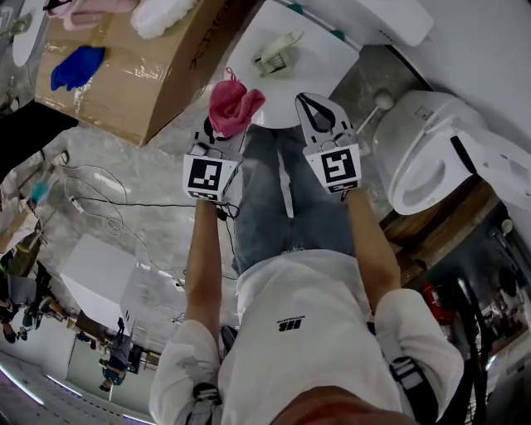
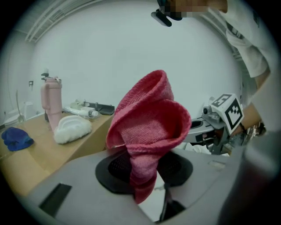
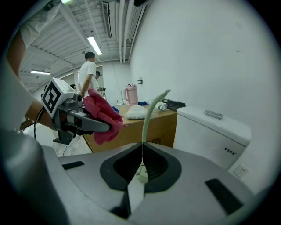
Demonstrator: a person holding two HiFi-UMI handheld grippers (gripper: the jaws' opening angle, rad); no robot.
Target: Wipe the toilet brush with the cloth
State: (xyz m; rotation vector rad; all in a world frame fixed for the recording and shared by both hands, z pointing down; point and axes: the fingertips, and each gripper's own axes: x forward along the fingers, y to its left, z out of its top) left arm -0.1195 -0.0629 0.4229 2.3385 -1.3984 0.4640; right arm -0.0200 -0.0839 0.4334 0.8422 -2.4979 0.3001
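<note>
At the upper left of the head view a taped-shut cardboard box is cut off by the frame edge. A blue cloth and a white fluffy thing lie on its top, not inside. The left gripper view adds a pink bottle standing there. Loose cables trail over the floor at mid left.

The left gripper is clamped on the pink cloth, which stands up from the jaws in a folded bunch and hides what is behind it.

To its right, apart from the cloth, the right gripper is closed tight on the toilet brush. Only a thin, pale green, curved handle shows, rising from the jaws. The brush head cannot be made out.

In the head view a pale green thing lies on a white surface past the gripper tips. Whether it joins the held handle is unclear.

At the right edge stand the toilet, its bowl open, and its tank. The grippers work in the narrow room between box and toilet.
</note>
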